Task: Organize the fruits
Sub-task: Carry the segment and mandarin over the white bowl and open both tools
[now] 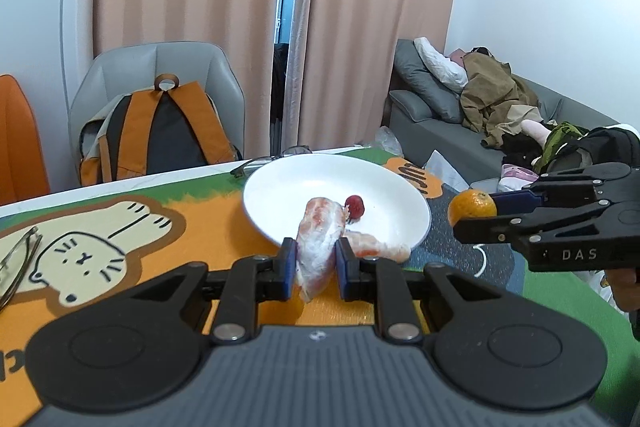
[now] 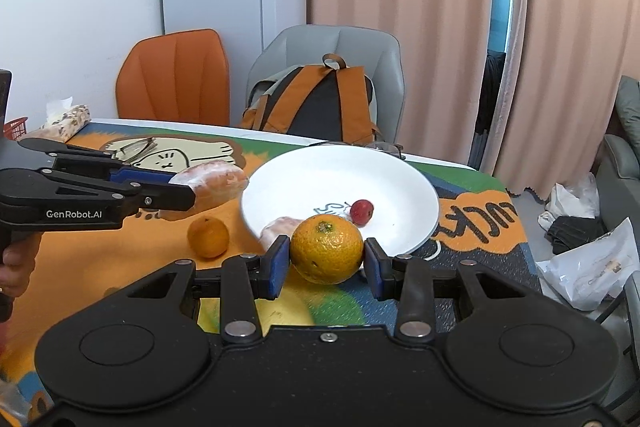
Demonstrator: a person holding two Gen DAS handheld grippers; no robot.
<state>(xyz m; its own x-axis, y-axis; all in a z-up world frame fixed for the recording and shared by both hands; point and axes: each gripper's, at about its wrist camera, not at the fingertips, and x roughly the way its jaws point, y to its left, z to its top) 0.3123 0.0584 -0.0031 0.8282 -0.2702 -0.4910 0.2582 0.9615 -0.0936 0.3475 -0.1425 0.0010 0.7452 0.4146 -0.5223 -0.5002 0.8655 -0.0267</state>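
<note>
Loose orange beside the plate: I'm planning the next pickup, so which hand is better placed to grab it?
Neither now: left gripper holds a wrapped fruit, right gripper an orange. Once emptied, left; the loose orange lies on its side.

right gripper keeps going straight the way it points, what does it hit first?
Likely the white plate: its near rim sits just ahead of the right gripper, which is shut on an orange. A wrapped fruit piece at the rim may be touched first; depth is unclear.
</note>
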